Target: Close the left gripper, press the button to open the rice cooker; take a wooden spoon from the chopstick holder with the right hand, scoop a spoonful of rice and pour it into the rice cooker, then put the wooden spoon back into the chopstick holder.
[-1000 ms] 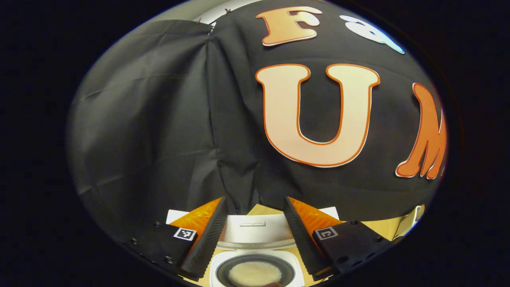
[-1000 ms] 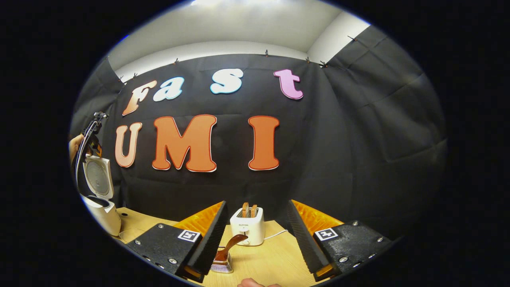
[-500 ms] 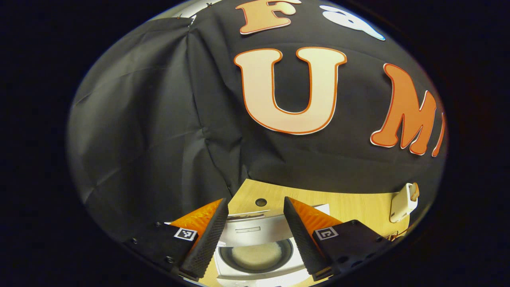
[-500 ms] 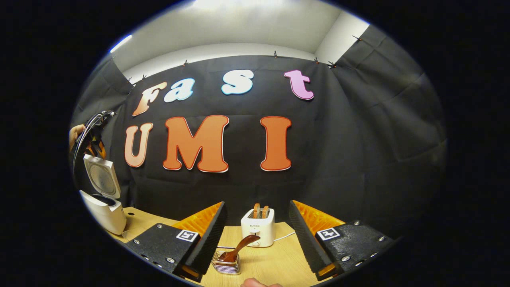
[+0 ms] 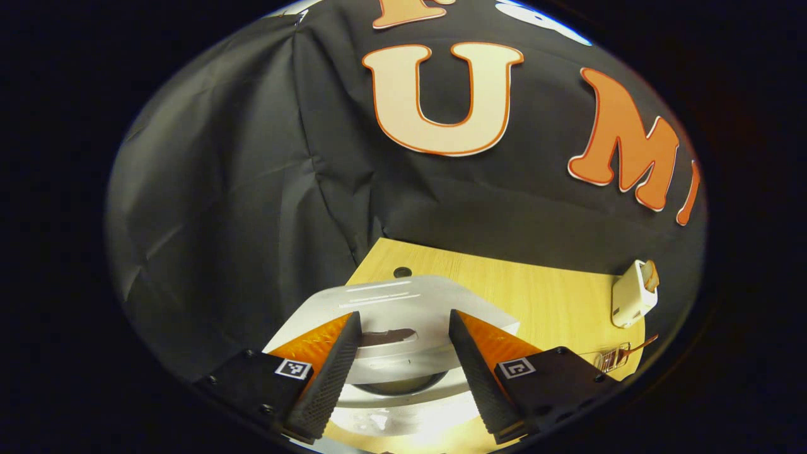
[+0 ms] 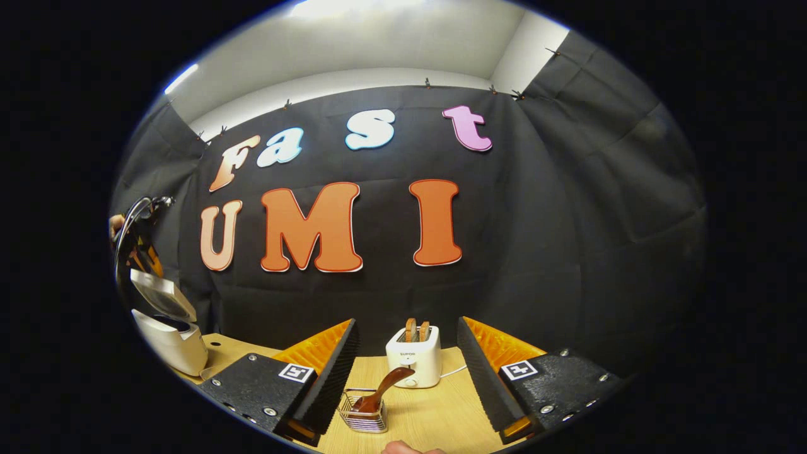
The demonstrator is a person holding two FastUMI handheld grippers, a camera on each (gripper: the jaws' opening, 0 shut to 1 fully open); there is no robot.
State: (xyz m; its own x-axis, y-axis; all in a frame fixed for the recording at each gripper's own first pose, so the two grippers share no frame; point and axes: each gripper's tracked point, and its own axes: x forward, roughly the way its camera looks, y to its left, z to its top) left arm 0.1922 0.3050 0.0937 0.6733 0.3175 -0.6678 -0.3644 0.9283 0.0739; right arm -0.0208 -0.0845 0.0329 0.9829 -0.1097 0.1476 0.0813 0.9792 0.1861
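Now rice cooker [image 5: 403,302] lid half-lowered, left hand-held gripper [image 5: 403,372] nearer

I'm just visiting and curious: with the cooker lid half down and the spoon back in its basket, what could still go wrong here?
The left gripper, jaws open, sits right at the lid of the rice cooker; a finger might get caught as the lid drops. The wooden spoon leans tilted in the small wire chopstick holder, so it could tip it or slide out. The open right gripper hangs just above that holder and could knock it.
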